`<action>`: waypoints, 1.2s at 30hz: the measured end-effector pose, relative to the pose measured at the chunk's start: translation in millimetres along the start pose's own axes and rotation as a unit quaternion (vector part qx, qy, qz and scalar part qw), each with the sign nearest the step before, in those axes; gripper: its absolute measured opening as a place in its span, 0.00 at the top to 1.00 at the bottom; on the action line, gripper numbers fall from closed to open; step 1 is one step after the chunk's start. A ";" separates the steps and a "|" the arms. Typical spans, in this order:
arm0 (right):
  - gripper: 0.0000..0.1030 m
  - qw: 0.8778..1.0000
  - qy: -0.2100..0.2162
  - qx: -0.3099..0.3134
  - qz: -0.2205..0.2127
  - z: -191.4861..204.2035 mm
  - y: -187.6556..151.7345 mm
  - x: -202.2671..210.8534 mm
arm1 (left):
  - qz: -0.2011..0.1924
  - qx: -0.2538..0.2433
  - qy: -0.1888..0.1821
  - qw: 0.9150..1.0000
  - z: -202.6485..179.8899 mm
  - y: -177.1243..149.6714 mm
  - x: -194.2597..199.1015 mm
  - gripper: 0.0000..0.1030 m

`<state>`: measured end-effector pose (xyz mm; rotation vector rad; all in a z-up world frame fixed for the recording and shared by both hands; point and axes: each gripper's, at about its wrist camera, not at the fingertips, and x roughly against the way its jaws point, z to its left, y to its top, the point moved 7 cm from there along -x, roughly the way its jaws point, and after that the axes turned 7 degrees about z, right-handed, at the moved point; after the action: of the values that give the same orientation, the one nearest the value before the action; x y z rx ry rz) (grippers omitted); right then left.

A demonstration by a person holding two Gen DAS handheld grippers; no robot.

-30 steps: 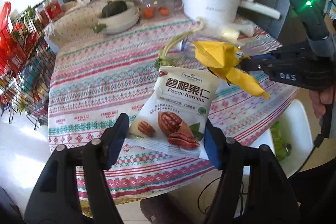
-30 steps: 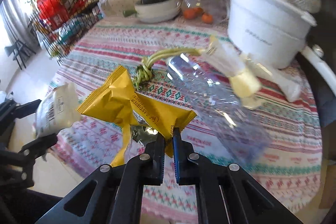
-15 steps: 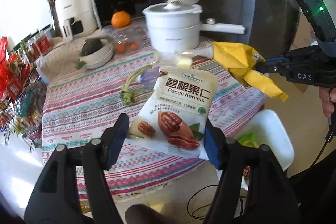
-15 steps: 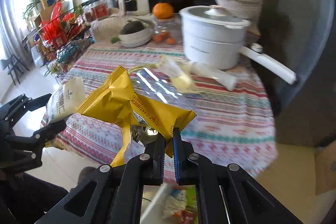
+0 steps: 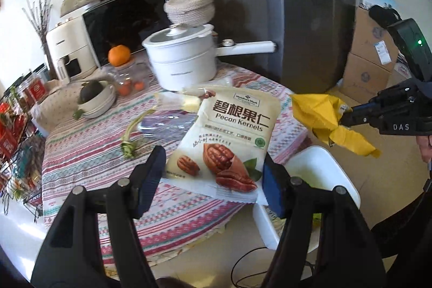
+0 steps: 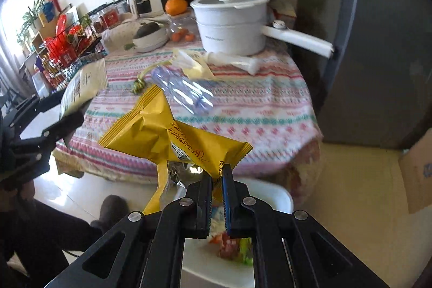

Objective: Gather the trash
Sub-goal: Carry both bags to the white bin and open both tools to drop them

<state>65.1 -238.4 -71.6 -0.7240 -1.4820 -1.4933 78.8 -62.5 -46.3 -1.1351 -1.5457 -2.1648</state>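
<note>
Since a second ago both hands have swung away from the table's middle toward its edge, and the white bin, then barely in view, now sits at five o'clock under the left view's load and right below the right tongs. The left gripper stands fairly wide with the pecan bag clamped flat between its blue pads; from the right view that same bag hangs at nine o'clock beyond the table rim. The right gripper is pinched nearly shut on a corner of the yellow wrapper, which droops torn and crumpled over the bin; in the left view the wrapper shows at three o'clock. So two pieces are lifted and carried off the table, but neither is dropped yet; I judge the release into the bin to be the step in hand. Left on the cloth are a clear plastic bottle, a pale wrapper near the pot, and a green stalk, all toward twelve o'clock. The bin already holds scraps, red and green bits visible under the right tongs; what they are I cannot tell. A bowl at ten o'clock holds a dark fruit, and a jar holds small orange ones.
</note>
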 end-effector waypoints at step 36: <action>0.77 0.984 0.028 -0.088 0.152 -64.3 -104.7 -48.9 | 0.123 -0.112 -0.060 0.984 -111.7 -51.1 -71.1 0.28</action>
<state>5.6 -303.3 -170.4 -0.9590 -1.1481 -1.4060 45.7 -156.8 -147.2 -1.4652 -1.1530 -2.1736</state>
